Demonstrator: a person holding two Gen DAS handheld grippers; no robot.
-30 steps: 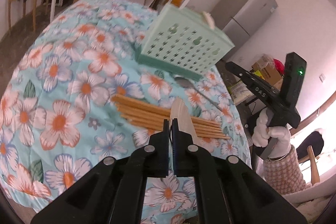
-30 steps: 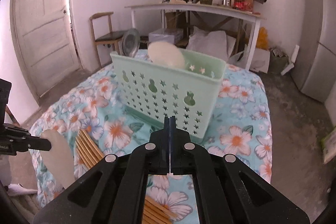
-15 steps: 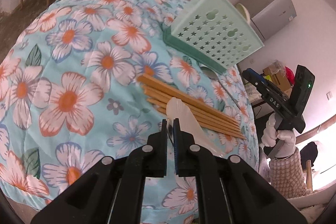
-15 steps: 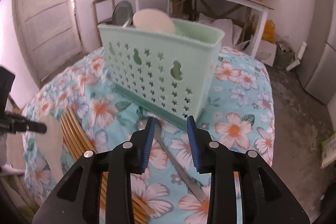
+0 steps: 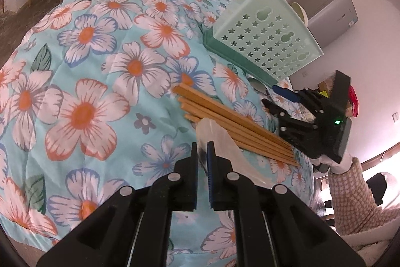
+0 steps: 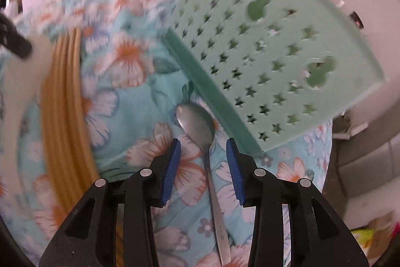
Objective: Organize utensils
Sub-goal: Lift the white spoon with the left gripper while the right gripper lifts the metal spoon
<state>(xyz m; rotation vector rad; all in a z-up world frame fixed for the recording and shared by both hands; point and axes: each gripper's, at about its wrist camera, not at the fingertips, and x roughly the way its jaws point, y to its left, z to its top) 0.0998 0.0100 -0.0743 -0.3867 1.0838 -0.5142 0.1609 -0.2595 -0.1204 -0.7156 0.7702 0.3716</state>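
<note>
Right wrist view: the right gripper (image 6: 203, 149), spread apart, is poised astride the metal spoon (image 6: 200, 126) beside the basket (image 6: 275, 54), which could be knocked, while a white spatula (image 5: 220, 142) is clamped by the left gripper (image 5: 203, 154).

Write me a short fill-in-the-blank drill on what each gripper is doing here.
1. The left gripper is shut on a white ____.
2. The right gripper is ____, its fingers either side of the metal spoon.
3. The chopsticks lie on the ____ cloth.
4. The spoon's bowl lies beside the green ____.

Missing words: spatula; open; floral; basket
</note>
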